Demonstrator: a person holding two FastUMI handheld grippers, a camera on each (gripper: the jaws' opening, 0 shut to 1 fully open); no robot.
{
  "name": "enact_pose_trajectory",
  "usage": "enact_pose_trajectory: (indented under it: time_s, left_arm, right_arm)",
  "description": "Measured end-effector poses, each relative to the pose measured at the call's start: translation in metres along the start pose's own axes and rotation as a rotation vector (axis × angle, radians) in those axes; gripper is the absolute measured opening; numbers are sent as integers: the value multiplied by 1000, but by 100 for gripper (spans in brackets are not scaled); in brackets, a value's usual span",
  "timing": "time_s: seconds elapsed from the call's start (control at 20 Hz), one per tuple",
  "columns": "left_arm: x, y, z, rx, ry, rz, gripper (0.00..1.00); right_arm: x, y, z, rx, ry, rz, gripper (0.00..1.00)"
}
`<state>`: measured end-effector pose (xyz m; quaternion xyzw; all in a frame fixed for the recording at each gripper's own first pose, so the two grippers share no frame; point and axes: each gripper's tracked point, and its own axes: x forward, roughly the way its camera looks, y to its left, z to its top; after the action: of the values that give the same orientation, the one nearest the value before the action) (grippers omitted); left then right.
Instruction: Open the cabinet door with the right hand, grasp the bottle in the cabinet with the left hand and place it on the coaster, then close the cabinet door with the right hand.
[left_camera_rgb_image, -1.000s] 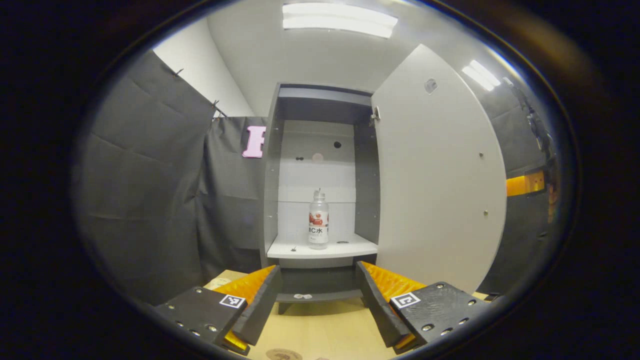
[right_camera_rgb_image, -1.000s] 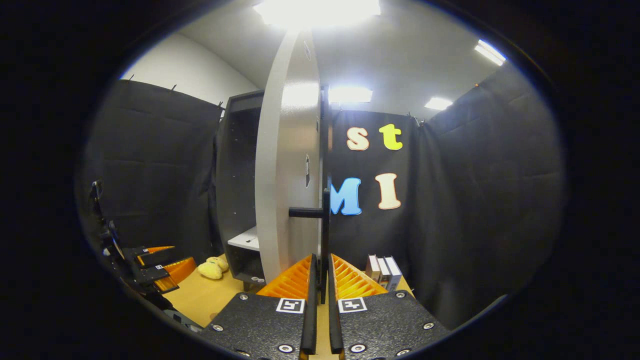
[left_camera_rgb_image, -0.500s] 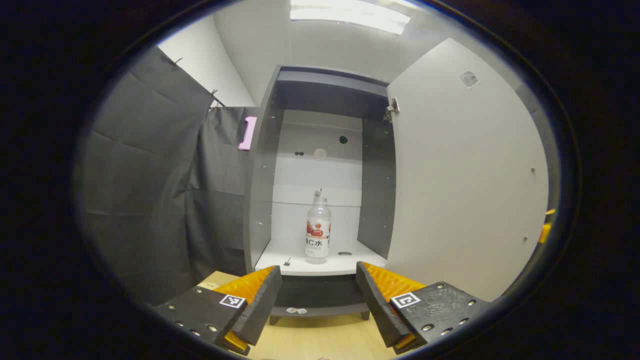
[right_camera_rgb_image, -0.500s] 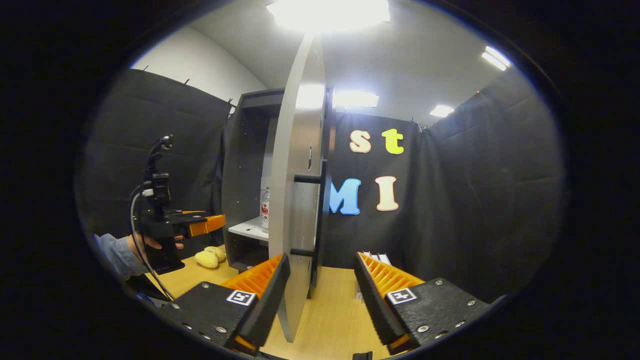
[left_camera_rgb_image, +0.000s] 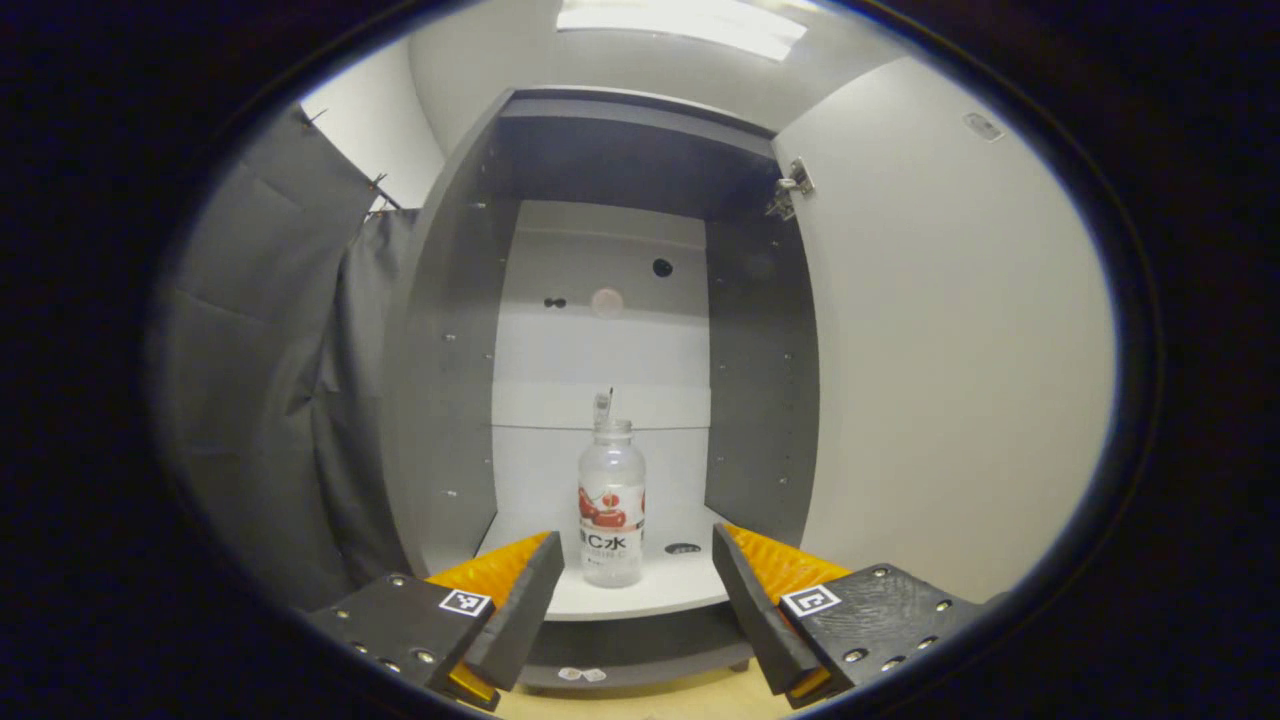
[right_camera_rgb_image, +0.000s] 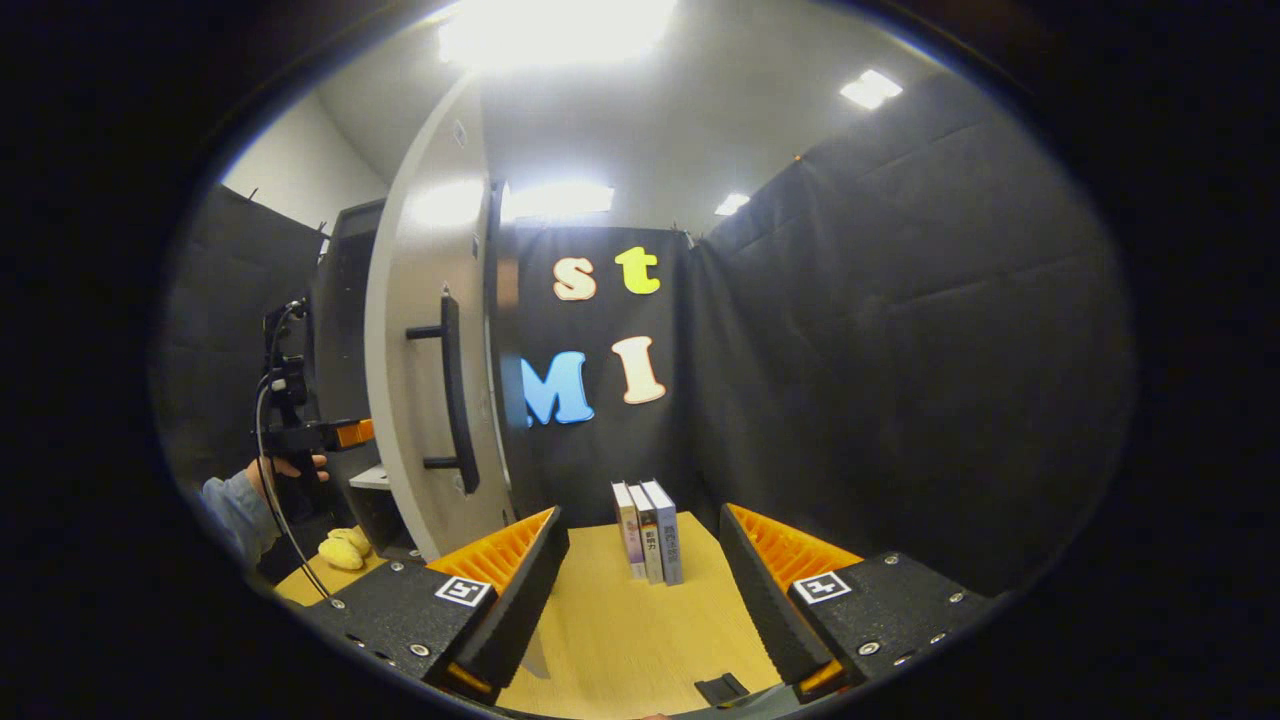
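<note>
A clear bottle (left_camera_rgb_image: 611, 515) with a red and white label stands upright on the white shelf (left_camera_rgb_image: 640, 592) inside the grey cabinet (left_camera_rgb_image: 440, 330). My left gripper (left_camera_rgb_image: 632, 590) is open just in front of the shelf, with the bottle a little beyond its fingertips and between their lines. The cabinet door (left_camera_rgb_image: 950, 330) stands swung wide open on the right. In the right gripper view, the door (right_camera_rgb_image: 420, 330) with its dark bar handle (right_camera_rgb_image: 452, 390) is off to the left, and my right gripper (right_camera_rgb_image: 640, 580) is open over the wooden table, holding nothing.
Three upright books (right_camera_rgb_image: 650, 530) stand on the wooden table (right_camera_rgb_image: 640, 640) ahead of the right gripper. A yellow soft object (right_camera_rgb_image: 342, 550) lies by the cabinet's foot. A hand and sleeve (right_camera_rgb_image: 240, 495) hold the other gripper (right_camera_rgb_image: 320, 435) at the cabinet opening. Black cloth walls surround the booth.
The right gripper let go of the door handle, opened and drew back to the right. The left gripper moved forward toward the shelf, so the bottle is much nearer.
</note>
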<state>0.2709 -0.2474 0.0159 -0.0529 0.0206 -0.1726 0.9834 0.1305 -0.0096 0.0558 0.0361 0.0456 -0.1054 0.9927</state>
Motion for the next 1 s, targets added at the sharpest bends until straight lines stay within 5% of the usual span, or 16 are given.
enact_pose_trajectory:
  time_s: [0.3,0.7,0.85,1.0]
  left_arm:
    - [66,9,-20,8,19,2,89]
    - [121,19,-43,18,52,21,89]
    - [124,22,-42,20,48,20,66]
    - [111,25,-32,-19,29,28,68]
  right_arm:
    - [2,-17,-18,-21,45,-102,93]
    - [11,-12,-36,-23,97,-120,94]
    - [15,-9,-37,-22,94,-109,93]
    - [18,-5,-36,-26,90,-87,94]
